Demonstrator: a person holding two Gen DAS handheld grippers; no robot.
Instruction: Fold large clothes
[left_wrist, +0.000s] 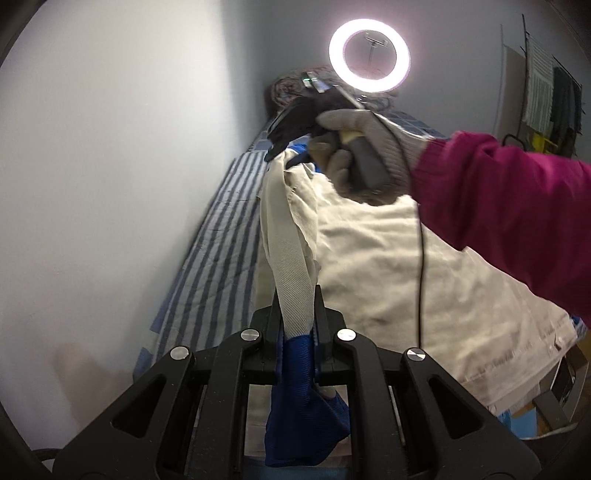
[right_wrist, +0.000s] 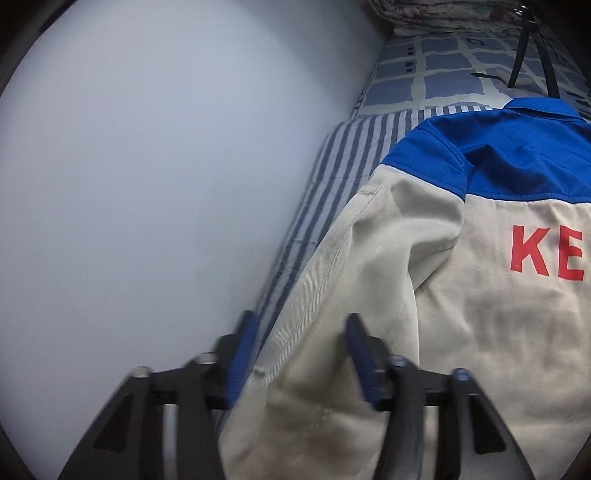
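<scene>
A beige work jacket (right_wrist: 480, 314) with a blue yoke (right_wrist: 517, 162) and red letters lies back up on the bed. In the left wrist view my left gripper (left_wrist: 297, 314) is shut on the jacket's sleeve (left_wrist: 291, 266) just above its blue cuff (left_wrist: 299, 376), and the sleeve runs taut up to the shoulder. A gloved hand (left_wrist: 354, 158) holds my right gripper (left_wrist: 284, 136) at that shoulder. In the right wrist view my right gripper (right_wrist: 299, 350) stands open, its blue pads (right_wrist: 240, 362) on either side of the beige sleeve (right_wrist: 332, 295) without pinching it.
The bed's blue-striped sheet (right_wrist: 332, 166) runs along a pale wall (right_wrist: 147, 184) on the left. A checked cover (right_wrist: 443, 74) and folded bedding (right_wrist: 443, 14) lie at the far end. A lit ring light (left_wrist: 369, 55) stands beyond. A magenta sleeve (left_wrist: 498, 195) and black cable (left_wrist: 421, 258) cross the jacket.
</scene>
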